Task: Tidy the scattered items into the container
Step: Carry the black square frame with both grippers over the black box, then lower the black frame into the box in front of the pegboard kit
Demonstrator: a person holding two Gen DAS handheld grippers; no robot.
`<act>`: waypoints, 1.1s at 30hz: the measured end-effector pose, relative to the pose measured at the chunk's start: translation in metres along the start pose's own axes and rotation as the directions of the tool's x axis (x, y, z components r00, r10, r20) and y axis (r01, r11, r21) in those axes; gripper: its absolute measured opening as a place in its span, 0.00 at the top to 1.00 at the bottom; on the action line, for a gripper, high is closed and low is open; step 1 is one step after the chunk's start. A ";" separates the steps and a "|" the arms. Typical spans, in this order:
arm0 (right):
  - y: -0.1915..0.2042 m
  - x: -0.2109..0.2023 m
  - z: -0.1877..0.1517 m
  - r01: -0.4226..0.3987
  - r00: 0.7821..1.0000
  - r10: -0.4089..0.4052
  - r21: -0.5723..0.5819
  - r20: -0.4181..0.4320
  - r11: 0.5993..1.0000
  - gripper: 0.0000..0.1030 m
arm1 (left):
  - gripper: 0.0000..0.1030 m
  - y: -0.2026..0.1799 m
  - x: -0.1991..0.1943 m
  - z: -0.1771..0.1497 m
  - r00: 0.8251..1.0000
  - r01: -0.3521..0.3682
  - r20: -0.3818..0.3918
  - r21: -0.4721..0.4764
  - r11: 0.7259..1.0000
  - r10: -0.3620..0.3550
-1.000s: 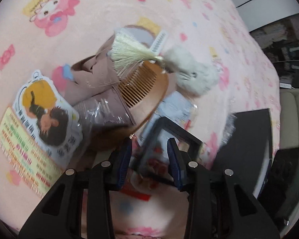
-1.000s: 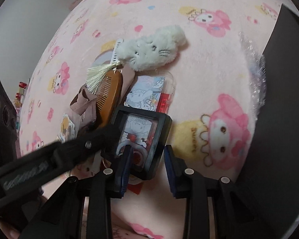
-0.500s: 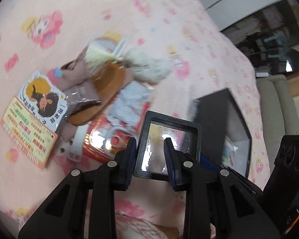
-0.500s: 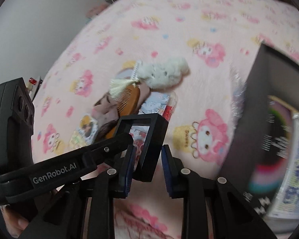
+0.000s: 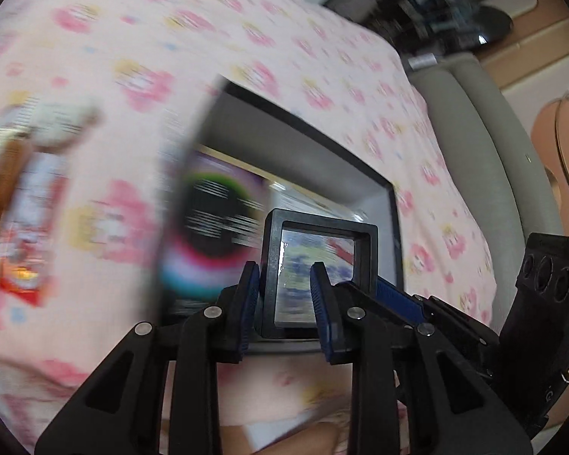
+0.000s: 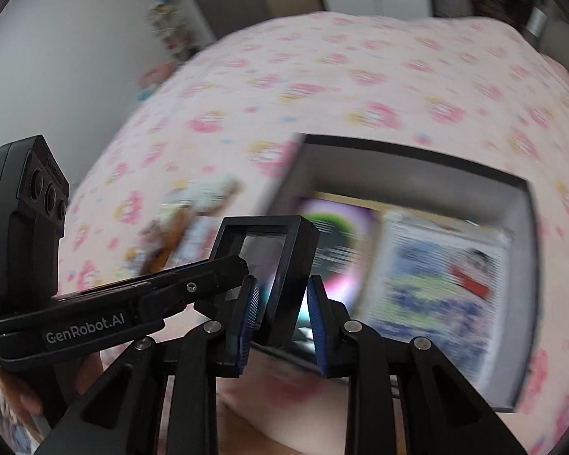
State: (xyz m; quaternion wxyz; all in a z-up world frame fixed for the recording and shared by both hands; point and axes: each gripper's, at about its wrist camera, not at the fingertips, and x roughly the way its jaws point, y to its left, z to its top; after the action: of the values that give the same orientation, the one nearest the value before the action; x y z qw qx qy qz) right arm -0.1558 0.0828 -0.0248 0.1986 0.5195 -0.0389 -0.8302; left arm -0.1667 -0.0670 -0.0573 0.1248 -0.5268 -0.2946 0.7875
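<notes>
Left gripper (image 5: 284, 284) and right gripper (image 6: 282, 299) both clamp black display frame (image 5: 318, 261), jaws narrow, left closing. Frame held in air over near edge of dark container (image 6: 417, 159) on pink bed (image 6: 322, 76). Leftover items (image 5: 26, 174) blurred at left.

A bed covered by a pink cartoon-print blanket (image 6: 322, 87) carries an open dark grey container (image 6: 417, 167) and, just beside it to the left, a blurred heap of scattered items (image 6: 186, 223) lying directly on the blanket.
</notes>
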 end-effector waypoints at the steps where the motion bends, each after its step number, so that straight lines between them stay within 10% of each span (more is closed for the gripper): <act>1: -0.015 -0.001 0.000 0.024 1.000 -0.024 0.006 -0.008 1.000 0.77 | 0.74 -0.007 0.015 0.001 1.000 0.011 -0.025 0.006 1.000 -0.011; 14: -0.117 0.074 -0.021 0.014 0.972 0.038 0.220 -0.231 0.975 0.77 | 0.75 -0.018 0.104 -0.012 0.966 -0.119 -0.226 0.042 0.992 0.125; 23: -0.127 0.037 -0.007 0.161 0.987 -0.154 0.217 -0.050 0.963 0.76 | 0.75 -0.020 0.088 -0.009 0.966 -0.192 -0.160 0.087 0.978 0.204; 33: -0.138 0.034 -0.009 0.137 0.990 -0.130 0.262 -0.046 0.955 0.76 | 0.79 -0.039 0.102 -0.037 0.971 0.005 -0.239 0.064 0.998 0.011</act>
State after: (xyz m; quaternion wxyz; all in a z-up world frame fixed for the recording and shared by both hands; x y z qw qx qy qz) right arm -0.2012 0.1983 -0.0954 0.0714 0.5545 -0.1114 -0.8216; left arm -0.1802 0.0275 -0.1213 0.1750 -0.6141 -0.2514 0.7273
